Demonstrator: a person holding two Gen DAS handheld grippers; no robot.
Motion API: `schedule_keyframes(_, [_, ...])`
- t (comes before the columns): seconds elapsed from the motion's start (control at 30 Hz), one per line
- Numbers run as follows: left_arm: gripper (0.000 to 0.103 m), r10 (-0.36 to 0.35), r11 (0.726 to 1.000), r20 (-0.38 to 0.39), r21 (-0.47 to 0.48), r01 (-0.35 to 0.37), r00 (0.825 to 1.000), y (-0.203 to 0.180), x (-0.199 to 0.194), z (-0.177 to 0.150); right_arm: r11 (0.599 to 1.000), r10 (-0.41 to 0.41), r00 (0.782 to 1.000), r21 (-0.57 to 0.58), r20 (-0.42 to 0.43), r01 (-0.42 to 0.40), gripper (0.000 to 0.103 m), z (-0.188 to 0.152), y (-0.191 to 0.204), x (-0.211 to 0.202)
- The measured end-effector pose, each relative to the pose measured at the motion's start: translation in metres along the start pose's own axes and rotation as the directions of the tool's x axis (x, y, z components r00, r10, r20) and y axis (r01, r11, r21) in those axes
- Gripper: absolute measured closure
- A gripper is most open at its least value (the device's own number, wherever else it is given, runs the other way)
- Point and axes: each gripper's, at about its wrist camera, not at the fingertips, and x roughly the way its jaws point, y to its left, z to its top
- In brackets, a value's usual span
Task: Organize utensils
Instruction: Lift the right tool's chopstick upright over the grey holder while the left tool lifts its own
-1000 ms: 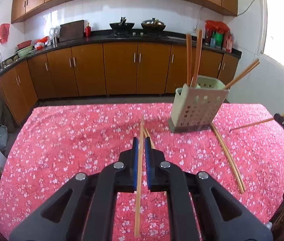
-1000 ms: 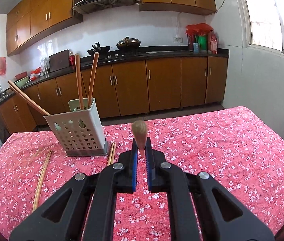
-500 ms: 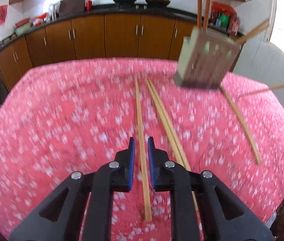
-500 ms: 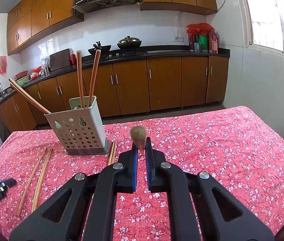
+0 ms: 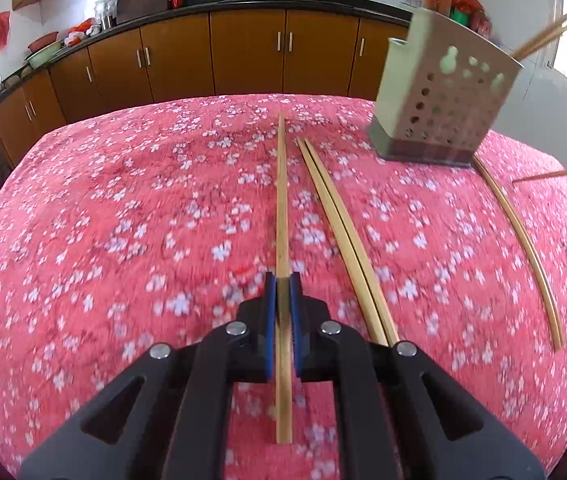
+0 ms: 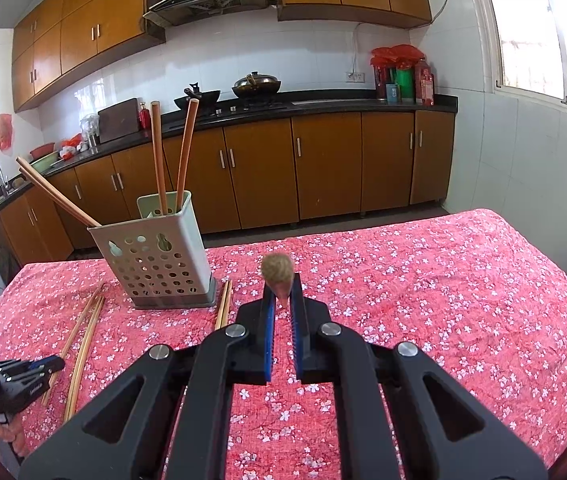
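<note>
My left gripper (image 5: 282, 286) is shut on a single bamboo chopstick (image 5: 282, 208) that lies along the red floral tablecloth (image 5: 123, 220). A pair of chopsticks (image 5: 343, 232) lies just to its right, and a curved one (image 5: 523, 236) farther right. The perforated grey utensil holder (image 5: 443, 96) stands at the far right with several chopsticks in it. My right gripper (image 6: 282, 292) is shut on a chopstick (image 6: 278, 271) seen end-on, held above the cloth to the right of the holder (image 6: 155, 252). The left gripper also shows in the right wrist view (image 6: 31, 368).
Loose chopsticks (image 6: 83, 336) lie left of the holder and another pair (image 6: 223, 304) at its right base. Wooden kitchen cabinets (image 6: 323, 168) and a dark counter run behind the table. A window wall is at the right.
My left gripper has tipped down and lowered its chopstick flat onto the cloth, nearer the holder. My right gripper has stayed almost still with its chopstick.
</note>
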Motion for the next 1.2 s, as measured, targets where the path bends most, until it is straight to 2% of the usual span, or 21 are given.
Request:
schedule_keyframes(0.2, [0.091,0.011,1.000,-0.003,0.024,-0.011,1.000,-0.003,-0.007,-0.008,1.000,0.000,1.000,0.002,0.003,0.000,0.095,0.000,0.000,0.000])
schedule_keyframes(0.33, [0.094,0.014,0.998,-0.008,0.054,-0.014,1.000,-0.004,-0.018,-0.016,1.000,0.002,1.000,0.004,0.006,-0.002,0.095,0.001,0.000,-0.001])
schedule_keyframes(0.53, [0.094,0.004,0.999,0.096,0.040,-0.008,0.995,0.004,-0.062,-0.005,1.000,0.004,1.000,0.009,0.020,-0.004,0.095,0.003,-0.003,-0.004])
schedule_keyframes(0.73, [0.094,-0.014,1.000,0.256,-0.003,0.015,0.967,0.011,-0.116,0.024,1.000,0.008,0.999,0.009,0.038,-0.009,0.095,0.007,-0.002,-0.007])
schedule_keyframes(0.87, [0.095,-0.007,1.000,0.321,-0.015,0.012,0.947,0.008,-0.135,0.041,1.000,0.016,0.999,0.004,0.051,-0.016,0.095,0.011,0.000,-0.010])
schedule_keyframes(1.0, [0.095,-0.030,0.999,0.346,-0.009,0.035,0.938,0.006,-0.150,0.052,1.000,0.028,0.998,0.000,0.064,-0.028,0.095,0.014,0.001,-0.014])
schedule_keyframes(1.2, [0.095,-0.149,0.989,0.365,0.070,0.133,0.919,-0.010,-0.191,0.068,0.993,0.116,0.989,-0.014,0.096,-0.115,0.095,0.042,0.008,-0.042])
